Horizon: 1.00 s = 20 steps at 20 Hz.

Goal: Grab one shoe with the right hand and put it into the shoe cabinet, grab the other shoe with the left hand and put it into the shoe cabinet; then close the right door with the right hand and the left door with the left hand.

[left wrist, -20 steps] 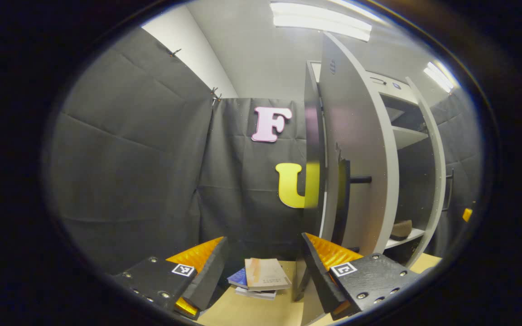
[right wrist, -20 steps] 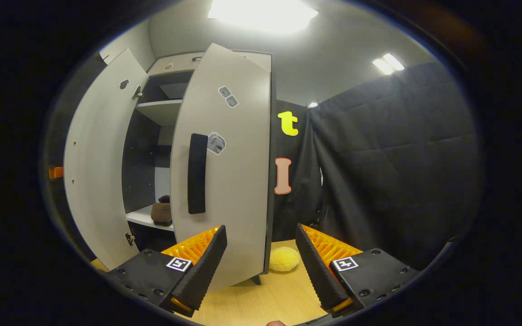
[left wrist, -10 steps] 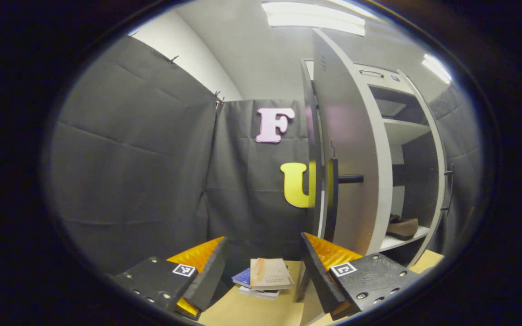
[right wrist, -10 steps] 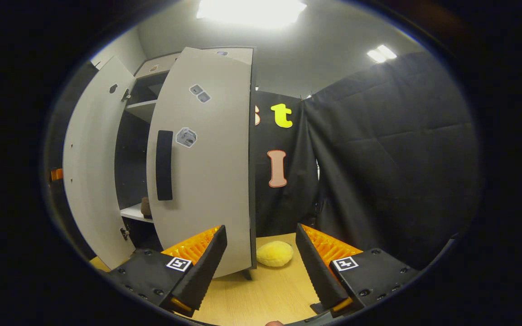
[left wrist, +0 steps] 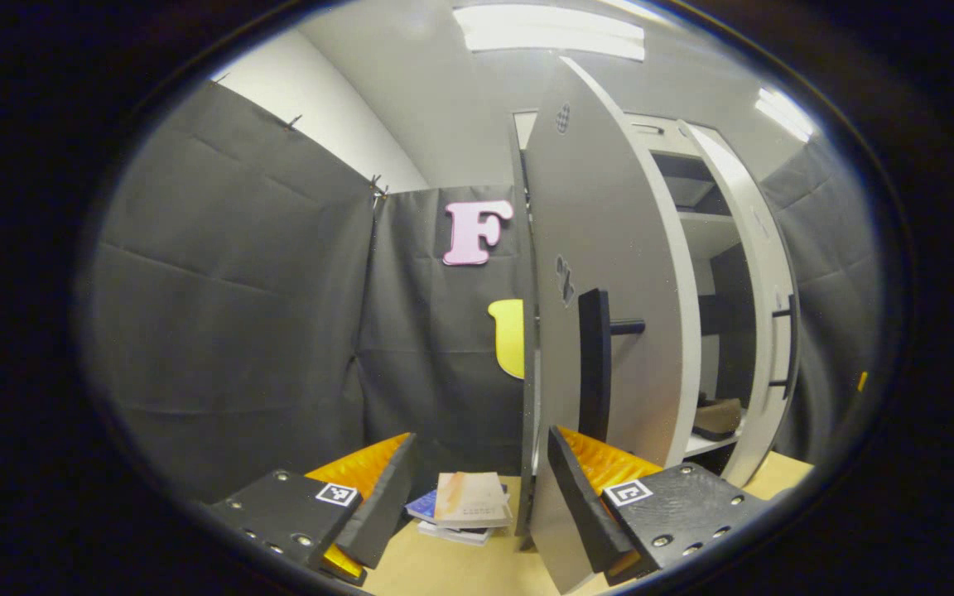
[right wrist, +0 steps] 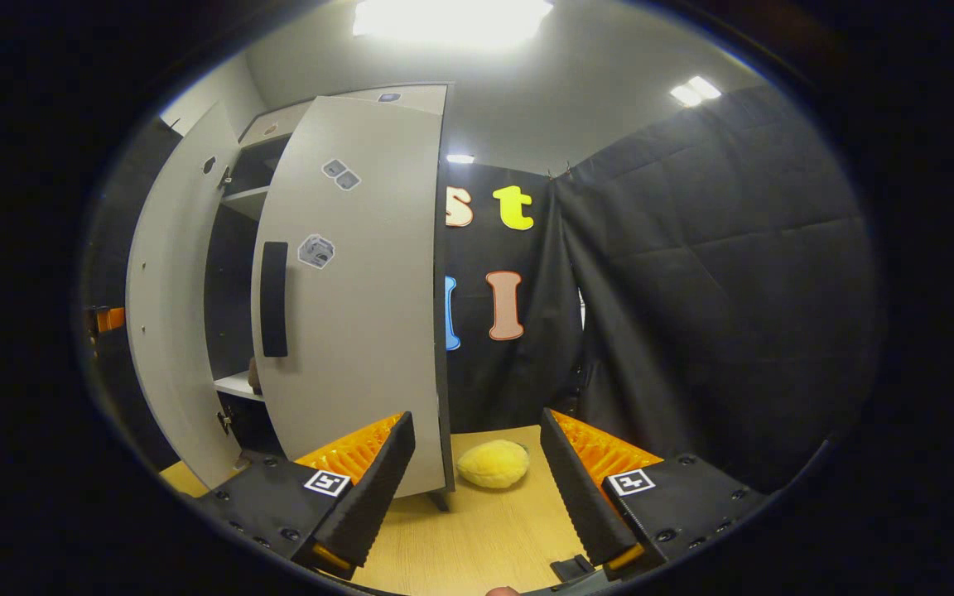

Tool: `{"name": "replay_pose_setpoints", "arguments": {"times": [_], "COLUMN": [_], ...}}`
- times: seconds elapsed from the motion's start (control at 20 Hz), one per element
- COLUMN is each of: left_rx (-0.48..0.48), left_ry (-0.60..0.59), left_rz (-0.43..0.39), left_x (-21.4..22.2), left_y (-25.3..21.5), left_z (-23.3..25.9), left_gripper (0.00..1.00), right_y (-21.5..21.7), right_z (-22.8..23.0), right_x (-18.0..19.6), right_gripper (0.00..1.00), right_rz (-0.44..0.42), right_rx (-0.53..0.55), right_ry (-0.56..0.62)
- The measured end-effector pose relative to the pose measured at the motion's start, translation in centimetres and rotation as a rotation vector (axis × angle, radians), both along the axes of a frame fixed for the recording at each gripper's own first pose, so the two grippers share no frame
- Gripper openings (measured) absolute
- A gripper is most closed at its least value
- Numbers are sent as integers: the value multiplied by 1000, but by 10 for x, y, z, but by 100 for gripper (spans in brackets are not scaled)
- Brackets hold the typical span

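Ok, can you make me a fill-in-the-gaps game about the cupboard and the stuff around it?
1. Both cabinet doors are still ____.
2. The brown shoe sits on a ____ inside the cabinet.
3. The fluffy ball on the floor is ____ in colour.
4. The left gripper and right gripper hold ____.

Missing words: open; shelf; yellow; nothing

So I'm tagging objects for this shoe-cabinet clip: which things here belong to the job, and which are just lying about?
Job:
cabinet
left door
right door
shoe on the shelf
left claw
right claw

Lying about:
books on the floor
yellow lump on the floor
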<state>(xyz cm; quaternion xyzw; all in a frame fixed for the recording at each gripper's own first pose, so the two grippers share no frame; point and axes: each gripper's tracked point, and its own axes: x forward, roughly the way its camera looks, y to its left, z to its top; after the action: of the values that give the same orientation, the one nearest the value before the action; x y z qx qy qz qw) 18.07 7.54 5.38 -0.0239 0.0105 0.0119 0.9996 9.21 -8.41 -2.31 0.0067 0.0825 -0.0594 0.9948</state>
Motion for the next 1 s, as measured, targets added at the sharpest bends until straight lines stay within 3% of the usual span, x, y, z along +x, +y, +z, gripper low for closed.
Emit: {"name": "replay_pose_setpoints", "arguments": {"times": [0.6, 0.85, 0.9, 1.0], "left_rx": [-20, -29, -28, -28], "left_ry": [-17, -18, -17, -15], "left_rz": [-131, -135, -138, -141], "left_x": [34, 40, 39, 35], "left_y": [-135, -149, -150, -151], "left_z": [5, 2, 1, 0], "left_gripper": [95, 96, 90, 95], "right_y": [-40, -46, -44, -40], "right_z": [-2, -5, -5, -5], "right_x": [-2, -8, -8, -13], "right_gripper": [97, 97, 97, 97], "right_rz": [-28, -35, -31, -21], "right_rx": [2, -2, -2, 2], "right_ry": [2, 11, 14, 14]}}
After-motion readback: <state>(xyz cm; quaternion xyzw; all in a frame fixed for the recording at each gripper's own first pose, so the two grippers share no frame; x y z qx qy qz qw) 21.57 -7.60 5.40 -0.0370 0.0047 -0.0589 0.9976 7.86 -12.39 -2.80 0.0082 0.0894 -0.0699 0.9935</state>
